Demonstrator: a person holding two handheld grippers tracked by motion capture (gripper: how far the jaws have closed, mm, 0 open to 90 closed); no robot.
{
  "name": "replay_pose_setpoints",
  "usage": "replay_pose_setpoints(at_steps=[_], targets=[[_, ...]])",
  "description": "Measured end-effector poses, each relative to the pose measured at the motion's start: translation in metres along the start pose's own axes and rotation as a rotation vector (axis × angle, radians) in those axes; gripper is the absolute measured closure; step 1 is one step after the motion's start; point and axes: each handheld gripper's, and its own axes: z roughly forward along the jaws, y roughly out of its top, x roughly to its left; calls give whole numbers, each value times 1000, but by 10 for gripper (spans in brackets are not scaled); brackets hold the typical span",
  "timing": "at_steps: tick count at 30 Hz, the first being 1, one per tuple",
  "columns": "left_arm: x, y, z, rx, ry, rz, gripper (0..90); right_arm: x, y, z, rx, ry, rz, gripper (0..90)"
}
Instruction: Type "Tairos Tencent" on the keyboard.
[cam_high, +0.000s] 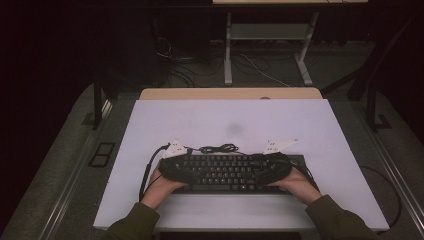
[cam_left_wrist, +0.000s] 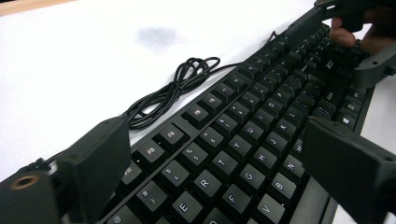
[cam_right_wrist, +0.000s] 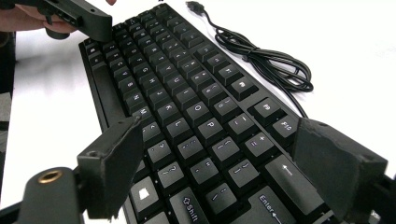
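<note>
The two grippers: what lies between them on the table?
Between the left gripper and the right gripper lies the black keyboard, one gripper over each end; the high view shows it. Its coiled cable lies just behind.

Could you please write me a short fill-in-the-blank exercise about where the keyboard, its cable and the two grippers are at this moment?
1. The black keyboard lies on a ____ table top.
2. The bundled cable lies beyond the keyboard's ____ edge, away from the person.
3. The left gripper has its jaws spread ____ across the keys.
4. The right gripper reaches over the end of the keyboard that holds the ____ key.

Missing words: white; far; open; Enter
</note>
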Motion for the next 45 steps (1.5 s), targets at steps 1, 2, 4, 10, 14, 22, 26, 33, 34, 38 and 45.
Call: replay_pose_setpoints(at_steps=[1,2,4,10,14,22,26,33,34,38,45], targets=[[0,0,0,2,-1,3,107,0,0,0,0,2,-2,204],[0,0,0,5,-1,3,126,0,0,0,2,3,-7,220],[0,-1,0,6,-3,-3,147,1,0,-1,6,9,-13,250],[-1,-2,0,10,-12,5,244,1,-1,-1,10,18,-22,385],[-1,-2,-1,6,-20,5,347,2,-1,-2,15,24,-27,493],[-1,-2,0,17,-41,5,572,3,-1,-4,26,43,-28,671],[-2,-2,0,22,-44,0,631,3,-2,-4,35,53,-33,745],[-2,-2,2,30,-45,2,610,2,-3,-5,60,69,-42,892],[-2,-3,2,31,-44,1,600,2,-3,-5,65,73,-45,893],[-2,-3,2,33,-45,-1,588,2,-4,-5,89,81,-51,894],[-2,-3,3,34,-46,-1,552,2,-5,-4,113,91,-68,895]])
